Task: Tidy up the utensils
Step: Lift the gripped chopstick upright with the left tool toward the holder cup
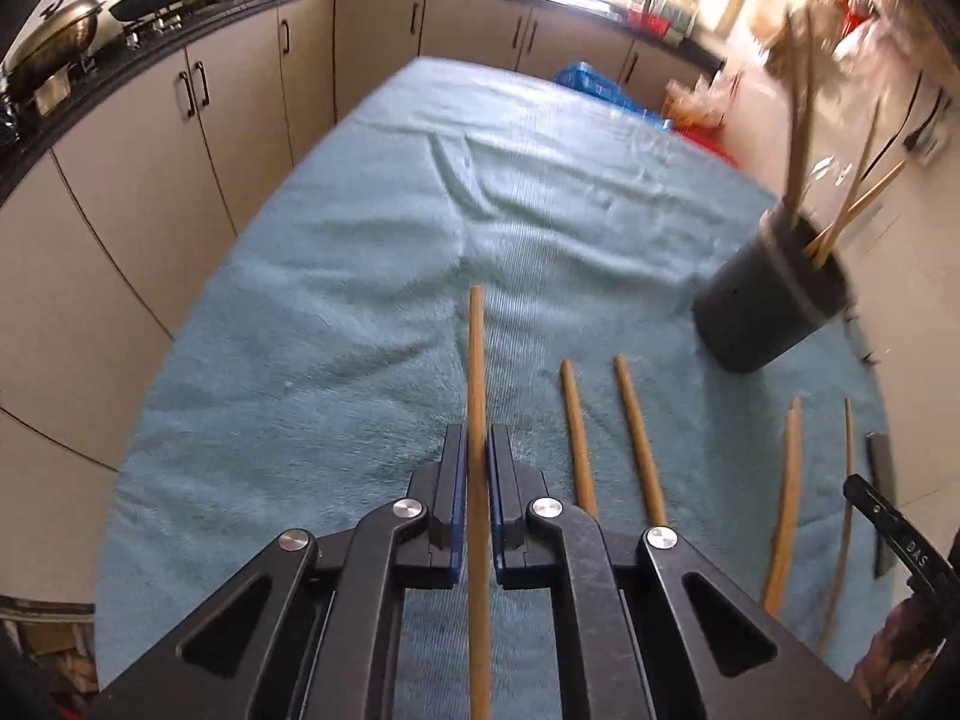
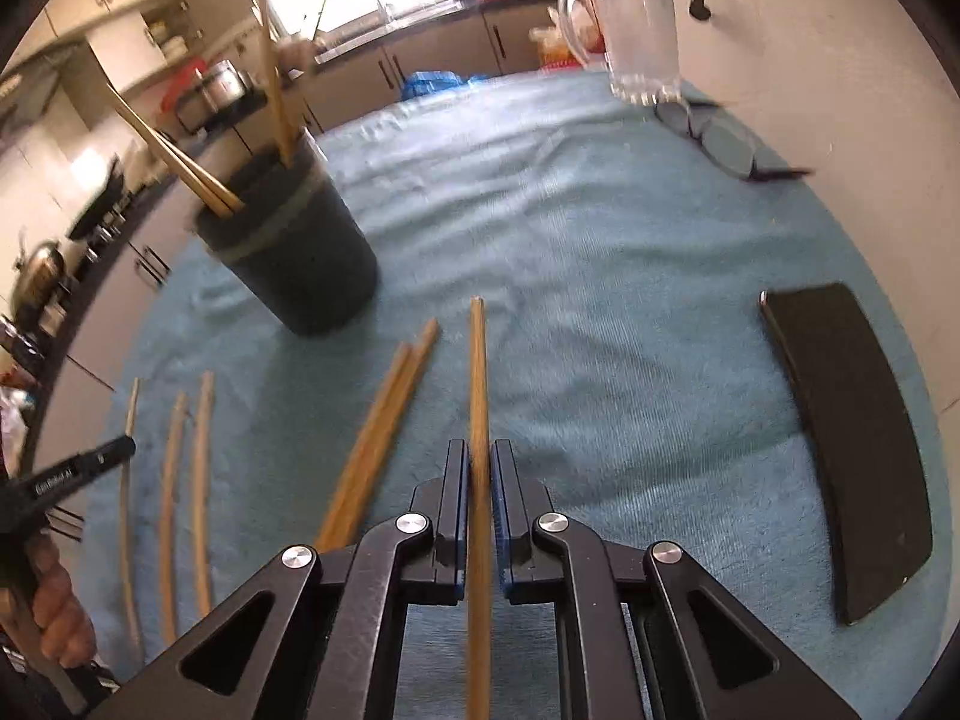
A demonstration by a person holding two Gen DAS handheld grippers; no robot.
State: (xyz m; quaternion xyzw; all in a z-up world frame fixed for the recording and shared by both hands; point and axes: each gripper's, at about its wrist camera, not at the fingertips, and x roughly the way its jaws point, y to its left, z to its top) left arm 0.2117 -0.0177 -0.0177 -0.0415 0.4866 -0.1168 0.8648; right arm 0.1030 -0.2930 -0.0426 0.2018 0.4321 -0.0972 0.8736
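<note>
My left gripper (image 1: 477, 456) is shut on a wooden chopstick (image 1: 477, 360) that points forward over the blue towel (image 1: 360, 276). My right gripper (image 2: 479, 468) is shut on another wooden chopstick (image 2: 478, 372). A dark round holder (image 1: 771, 300) with several chopsticks standing in it sits at the right in the left wrist view and at the left in the right wrist view (image 2: 300, 252). Loose chopsticks (image 1: 639, 438) lie on the towel between the grippers; in the right wrist view two of them (image 2: 384, 420) lie left of my fingers, with thinner ones (image 2: 168, 480) farther left.
A black flat case (image 2: 852, 450) lies on the towel at the right. A glass mug (image 2: 636, 24) stands at the far edge, with folded glasses (image 2: 720, 138) near it. Kitchen cabinets (image 1: 180, 138) and a counter with pans surround the table.
</note>
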